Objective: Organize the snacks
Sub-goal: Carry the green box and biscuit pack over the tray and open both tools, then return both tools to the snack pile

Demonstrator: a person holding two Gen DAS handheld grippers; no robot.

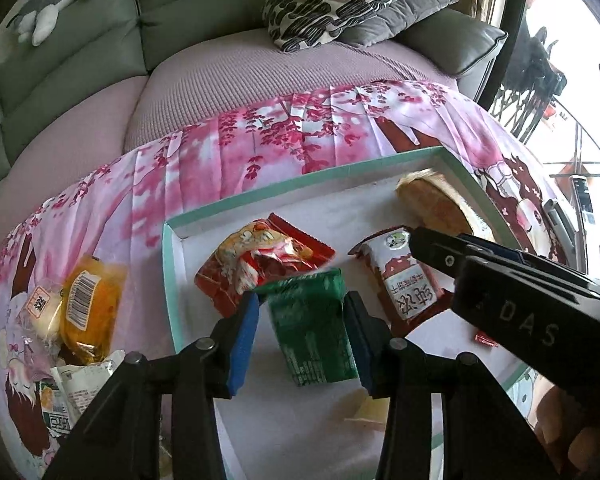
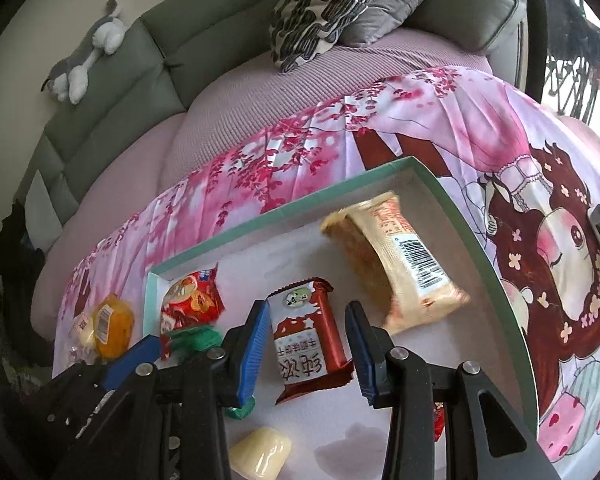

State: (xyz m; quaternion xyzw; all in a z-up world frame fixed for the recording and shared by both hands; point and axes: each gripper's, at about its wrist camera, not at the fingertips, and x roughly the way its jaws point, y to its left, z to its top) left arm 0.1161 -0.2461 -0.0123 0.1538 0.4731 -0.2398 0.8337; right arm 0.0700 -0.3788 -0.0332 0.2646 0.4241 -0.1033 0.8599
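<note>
L jaws round green pkt (image 1: 312, 332), tray (image 1: 172, 280)

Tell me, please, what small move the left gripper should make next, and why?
Probably open the left gripper and let go: the green packet between its pads already sits over the tray floor, beside the red packet.

In tray: green foil packet (image 1: 312, 336) lies in the teal-rimmed shallow cardboard tray (image 1: 260, 196).
Left of tray: orange plastic-wrapped snack (image 1: 88, 304) on the cloth.
</note>
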